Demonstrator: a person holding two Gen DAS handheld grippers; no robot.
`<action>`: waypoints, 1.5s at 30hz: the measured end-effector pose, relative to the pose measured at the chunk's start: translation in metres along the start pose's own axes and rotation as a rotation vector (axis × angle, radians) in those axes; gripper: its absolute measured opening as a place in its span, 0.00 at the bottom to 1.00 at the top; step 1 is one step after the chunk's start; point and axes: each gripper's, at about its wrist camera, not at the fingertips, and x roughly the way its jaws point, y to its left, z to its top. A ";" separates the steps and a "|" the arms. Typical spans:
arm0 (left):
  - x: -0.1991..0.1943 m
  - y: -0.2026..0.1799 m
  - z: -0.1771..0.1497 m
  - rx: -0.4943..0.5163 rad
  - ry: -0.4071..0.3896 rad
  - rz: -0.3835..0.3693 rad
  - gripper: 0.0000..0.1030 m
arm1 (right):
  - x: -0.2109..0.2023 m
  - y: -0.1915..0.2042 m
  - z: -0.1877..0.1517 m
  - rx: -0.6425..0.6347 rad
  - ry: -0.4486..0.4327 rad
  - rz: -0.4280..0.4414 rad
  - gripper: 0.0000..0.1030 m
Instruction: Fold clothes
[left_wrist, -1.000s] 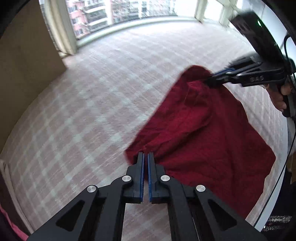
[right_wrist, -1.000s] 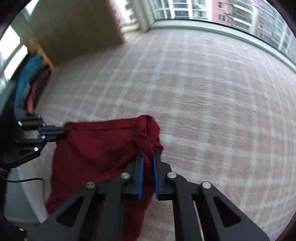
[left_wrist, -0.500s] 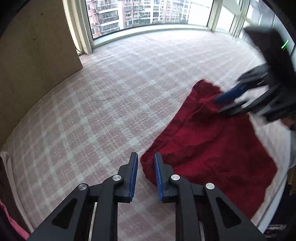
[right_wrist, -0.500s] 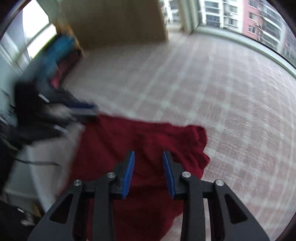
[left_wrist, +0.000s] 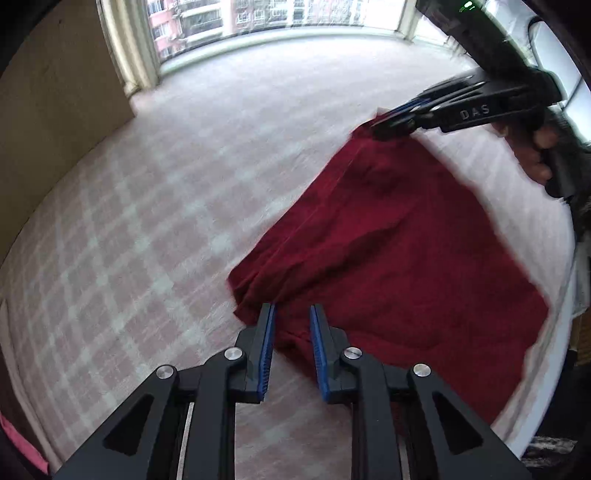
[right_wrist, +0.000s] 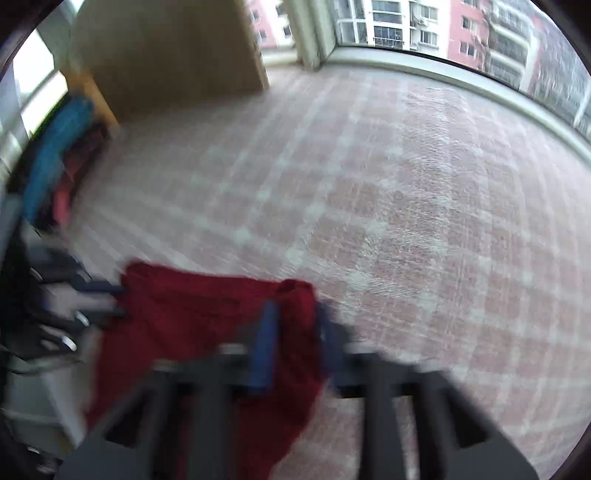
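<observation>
Left wrist view: left hand-held gripper (left_wrist: 291, 349) has let go, released over the dark red knitted garment (left_wrist: 399, 266) near the plaid bed's (left_wrist: 147, 221) edge; right hand-held gripper (left_wrist: 393, 123) re-clenches its far corner for another fold.

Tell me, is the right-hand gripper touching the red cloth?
Touching. In the left wrist view the right gripper has its jaws closing on the far corner of the red cloth.

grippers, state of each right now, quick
left gripper: open, edge of the cloth between the jaws, not pinched
right gripper: closed on the cloth's far corner
</observation>
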 end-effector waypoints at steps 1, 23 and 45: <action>-0.001 0.002 -0.002 -0.001 -0.003 0.008 0.17 | 0.004 0.001 0.000 -0.010 0.010 -0.041 0.07; -0.058 -0.081 -0.116 -0.199 0.019 -0.164 0.36 | -0.072 0.055 -0.213 0.219 0.033 0.160 0.50; -0.064 -0.078 -0.132 -0.387 0.048 -0.375 0.12 | -0.083 0.070 -0.229 0.064 0.099 0.219 0.16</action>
